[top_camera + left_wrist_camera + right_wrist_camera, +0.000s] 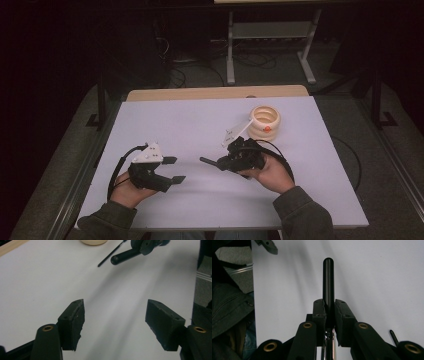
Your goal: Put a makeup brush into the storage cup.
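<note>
On the white worktop (200, 125), near its front edge, middle:
- Right claw (329, 312): clamped on a black rod (328, 280), a round-ended handle with a shiny metal stem behind the pads; it juts toward the left claw.
- Left claw (172, 170): apart, nothing between the pads, near the front-left corner.
- Cream ringed pot (264, 122): toward the far right edge, orange spot on its side.
- Handling, judged: keep the rod level; bring the left claw square around the handle tip before closing.
- Surroundings: wooden strip along the far edge; dark room, grey floor, cables, metal table legs behind.
</note>
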The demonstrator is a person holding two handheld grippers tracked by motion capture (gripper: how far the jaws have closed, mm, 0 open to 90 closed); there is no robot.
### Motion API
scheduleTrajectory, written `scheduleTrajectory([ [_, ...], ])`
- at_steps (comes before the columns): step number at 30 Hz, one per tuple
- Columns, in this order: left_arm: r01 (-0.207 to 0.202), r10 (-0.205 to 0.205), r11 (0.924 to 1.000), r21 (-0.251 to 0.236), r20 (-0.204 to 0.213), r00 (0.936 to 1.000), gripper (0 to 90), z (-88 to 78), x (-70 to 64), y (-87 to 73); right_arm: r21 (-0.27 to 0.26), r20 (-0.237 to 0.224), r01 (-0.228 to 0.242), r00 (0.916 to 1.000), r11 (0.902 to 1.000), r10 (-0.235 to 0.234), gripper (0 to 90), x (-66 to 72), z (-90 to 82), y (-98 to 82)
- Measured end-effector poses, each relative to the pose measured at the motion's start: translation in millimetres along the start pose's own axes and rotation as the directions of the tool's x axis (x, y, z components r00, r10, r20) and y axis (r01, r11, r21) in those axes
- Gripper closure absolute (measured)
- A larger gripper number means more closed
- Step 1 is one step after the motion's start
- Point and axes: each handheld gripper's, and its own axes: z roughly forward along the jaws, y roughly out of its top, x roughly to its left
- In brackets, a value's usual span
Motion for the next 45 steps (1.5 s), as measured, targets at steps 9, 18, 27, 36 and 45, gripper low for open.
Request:
scheduleTrajectory([
  [9,-0.094,0.093,0.9947,0.041,0.036,0.9950,40.0,7.5,-10.6,22.7,0.010,-0.051,0.040,0.9979,0.9992,-0.039,78.7,3.0,-1.9,0.5],
  [18,-0.174,0.165,0.9799,0.097,0.097,0.9815,49.1,14.3,-18.0,40.1,0.040,-0.110,0.088,0.9905,0.9953,-0.083,78.7,9.6,12.5,2.8],
  [27,-0.262,0.222,0.9407,0.216,0.194,0.9557,55.2,36.6,-23.5,51.8,0.050,-0.162,0.115,0.9812,0.9921,-0.106,78.7,17.9,24.1,-2.3],
  [36,-0.337,0.268,0.8956,0.290,0.252,0.9298,63.9,47.7,-26.4,50.2,0.047,-0.183,0.144,0.9741,0.9885,-0.133,78.7,21.2,26.1,-1.8],
  [45,-0.363,0.275,0.8773,0.314,0.291,0.9164,70.4,53.3,-30.5,46.5,0.074,-0.209,0.160,0.9676,0.9843,-0.141,78.7,28.0,28.3,1.2],
])
